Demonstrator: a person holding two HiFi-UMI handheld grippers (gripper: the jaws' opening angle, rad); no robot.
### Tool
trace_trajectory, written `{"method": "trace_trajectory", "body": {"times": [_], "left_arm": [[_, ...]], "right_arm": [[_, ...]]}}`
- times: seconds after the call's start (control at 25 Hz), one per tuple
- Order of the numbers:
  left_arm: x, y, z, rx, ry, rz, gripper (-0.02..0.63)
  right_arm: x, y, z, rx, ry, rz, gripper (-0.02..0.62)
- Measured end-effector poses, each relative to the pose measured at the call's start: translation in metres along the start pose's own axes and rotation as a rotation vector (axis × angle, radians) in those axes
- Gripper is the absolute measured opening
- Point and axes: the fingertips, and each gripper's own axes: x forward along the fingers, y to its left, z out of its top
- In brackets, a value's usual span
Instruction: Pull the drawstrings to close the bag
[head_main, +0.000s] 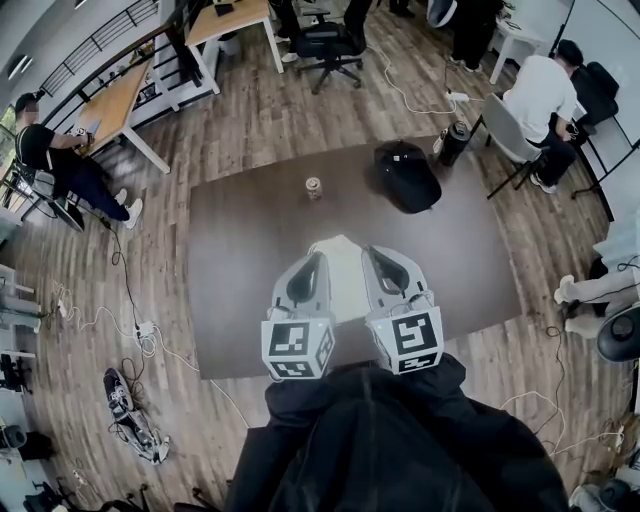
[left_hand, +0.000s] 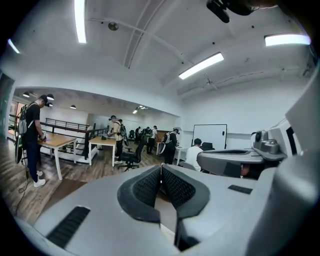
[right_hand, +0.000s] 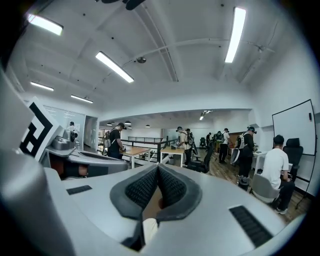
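Note:
A pale, cream-coloured cloth thing, seemingly the bag, sits between my two grippers at the near edge of the dark brown table. My left gripper and right gripper stand side by side close to my body, tips toward the table's middle. In the left gripper view the left gripper has its ribbed pads pressed together. The right gripper looks the same in its own view. A pale bit of cloth shows under the right jaws. Whether a thin drawstring is pinched in either gripper I cannot tell.
A black backpack lies at the table's far right and a small can stands at the far middle. A dark flask stands beyond the corner. A seated person, an office chair and desks surround the table; cables cross the floor.

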Motion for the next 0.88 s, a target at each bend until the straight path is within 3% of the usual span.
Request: {"method": "trace_trajectory", "body": {"times": [0.36, 0.88], "left_arm": [[-0.004, -0.012, 0.03, 0.039, -0.068, -0.007, 0.037], [-0.012, -0.024, 0.037, 0.058, -0.086, -0.009, 0.037]], "right_arm": [[-0.007, -0.004, 0.032, -0.029, -0.095, 0.0, 0.023], [-0.019, -0.003, 0.042, -0.042, -0.11, 0.008, 0.023]]}}
